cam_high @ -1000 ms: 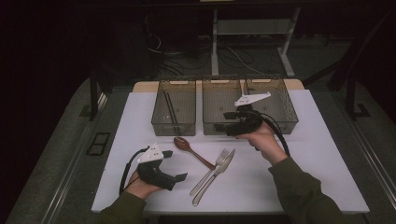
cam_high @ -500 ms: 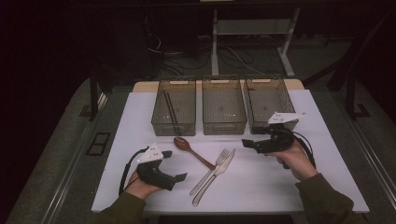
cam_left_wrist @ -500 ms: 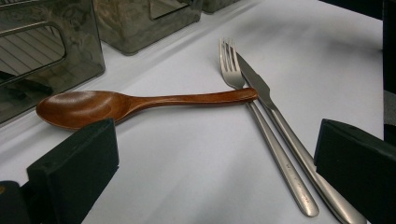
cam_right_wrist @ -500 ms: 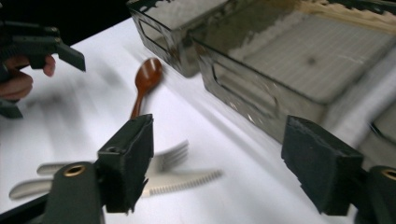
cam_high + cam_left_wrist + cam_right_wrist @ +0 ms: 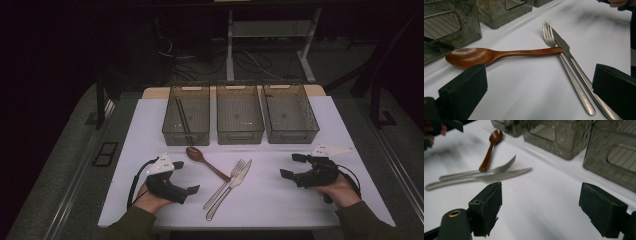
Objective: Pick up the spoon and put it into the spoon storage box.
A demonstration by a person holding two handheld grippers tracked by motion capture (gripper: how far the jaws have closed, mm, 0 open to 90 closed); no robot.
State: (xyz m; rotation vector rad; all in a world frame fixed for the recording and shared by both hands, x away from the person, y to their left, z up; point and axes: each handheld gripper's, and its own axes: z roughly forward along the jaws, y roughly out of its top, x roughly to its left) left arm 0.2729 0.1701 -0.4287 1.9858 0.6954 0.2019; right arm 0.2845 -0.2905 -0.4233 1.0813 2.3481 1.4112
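Wooden spoon [image 5: 202, 158], fork [image 5: 226, 182] and knife [image 5: 232, 186] are lying mid-table before three bins [image 5: 240, 113]; both the left gripper [image 5: 191, 192] and right gripper [image 5: 289, 165] are resting with jaws spread, seemingly between picks, so next likely calls for closing on the spoon handle

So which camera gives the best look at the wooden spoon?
The left gripper view: the wooden spoon lies close, sharp and whole, handle tip touching the fork. The high view shows it small; the right gripper view, far and blurred.
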